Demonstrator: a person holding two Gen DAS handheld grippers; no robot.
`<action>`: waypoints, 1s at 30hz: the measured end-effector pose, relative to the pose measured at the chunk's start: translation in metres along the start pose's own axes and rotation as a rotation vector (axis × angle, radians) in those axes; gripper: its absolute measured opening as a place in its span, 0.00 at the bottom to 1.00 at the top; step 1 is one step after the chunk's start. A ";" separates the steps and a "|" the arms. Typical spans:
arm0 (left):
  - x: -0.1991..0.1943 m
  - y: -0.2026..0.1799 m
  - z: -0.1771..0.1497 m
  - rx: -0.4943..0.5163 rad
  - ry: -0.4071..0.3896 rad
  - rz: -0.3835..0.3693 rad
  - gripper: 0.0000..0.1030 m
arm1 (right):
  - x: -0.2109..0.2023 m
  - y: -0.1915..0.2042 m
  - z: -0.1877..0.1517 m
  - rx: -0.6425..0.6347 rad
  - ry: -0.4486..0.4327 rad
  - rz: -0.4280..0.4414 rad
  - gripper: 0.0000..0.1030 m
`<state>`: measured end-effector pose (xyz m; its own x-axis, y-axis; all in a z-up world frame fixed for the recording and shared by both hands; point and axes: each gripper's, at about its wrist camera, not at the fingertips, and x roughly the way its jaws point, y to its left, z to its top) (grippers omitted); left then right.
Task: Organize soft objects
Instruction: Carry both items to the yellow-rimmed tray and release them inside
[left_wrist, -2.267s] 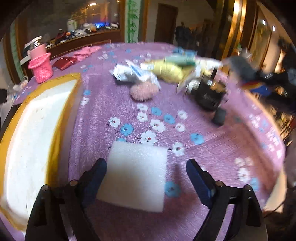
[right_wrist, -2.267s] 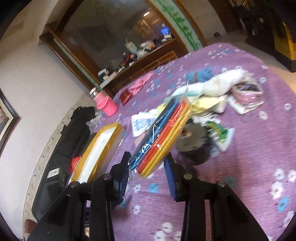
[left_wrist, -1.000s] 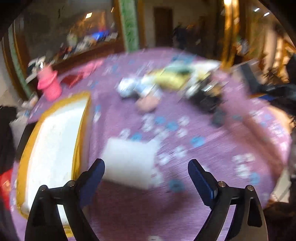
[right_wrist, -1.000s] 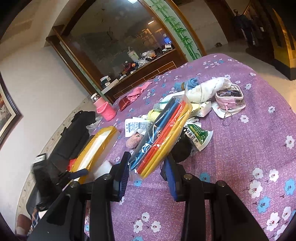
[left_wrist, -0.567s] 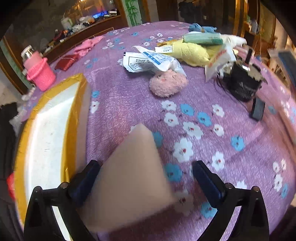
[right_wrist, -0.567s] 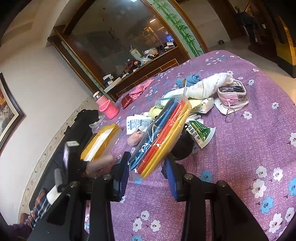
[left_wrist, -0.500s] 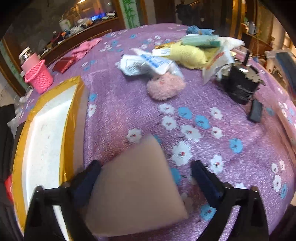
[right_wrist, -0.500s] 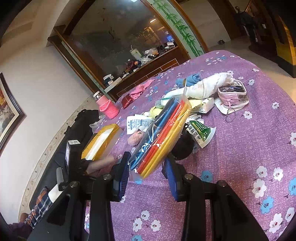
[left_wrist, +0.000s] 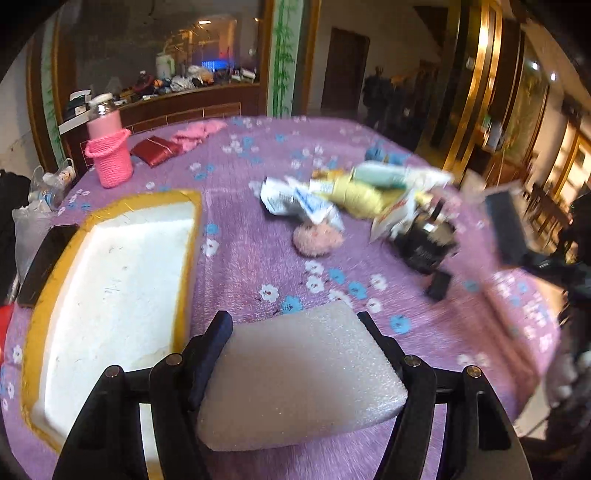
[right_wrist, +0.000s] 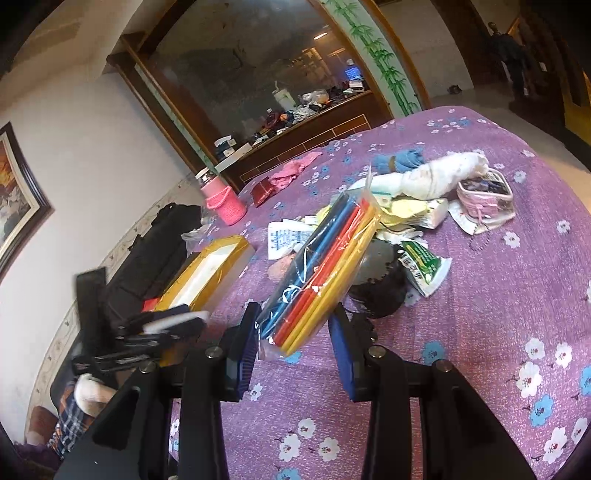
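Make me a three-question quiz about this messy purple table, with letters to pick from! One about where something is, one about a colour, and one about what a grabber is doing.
1. Where is the yellow-edged white tray?
A. left of the foam block
B. right of the foam block
C. on the floor

2. What colour is the knitted cup at the back?
A. green
B. pink
C. black

3. What is the left gripper doing?
A. hanging empty
B. holding a bottle
C. clamping a white foam block

Answers:
1 A: in the left wrist view the tray lies on the cloth to the left of the foam block.
2 B: the cup is bright pink.
3 C: its jaws have just been closing and both fingers now press the block's sides.
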<state>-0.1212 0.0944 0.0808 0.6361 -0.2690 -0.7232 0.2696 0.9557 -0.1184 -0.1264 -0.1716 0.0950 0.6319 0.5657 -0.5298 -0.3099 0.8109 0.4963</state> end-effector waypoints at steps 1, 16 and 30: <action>-0.010 0.005 0.001 -0.014 -0.015 0.000 0.69 | 0.001 0.003 0.001 -0.009 0.006 0.003 0.36; 0.005 0.180 0.040 -0.461 -0.067 -0.062 0.70 | 0.145 0.139 0.043 -0.188 0.300 0.224 0.36; 0.064 0.238 0.048 -0.694 -0.056 -0.161 0.85 | 0.289 0.189 0.053 -0.381 0.422 -0.026 0.58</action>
<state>0.0182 0.2992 0.0387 0.6682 -0.4010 -0.6267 -0.1471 0.7545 -0.6396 0.0357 0.1372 0.0723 0.3282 0.4916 -0.8066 -0.5819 0.7779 0.2374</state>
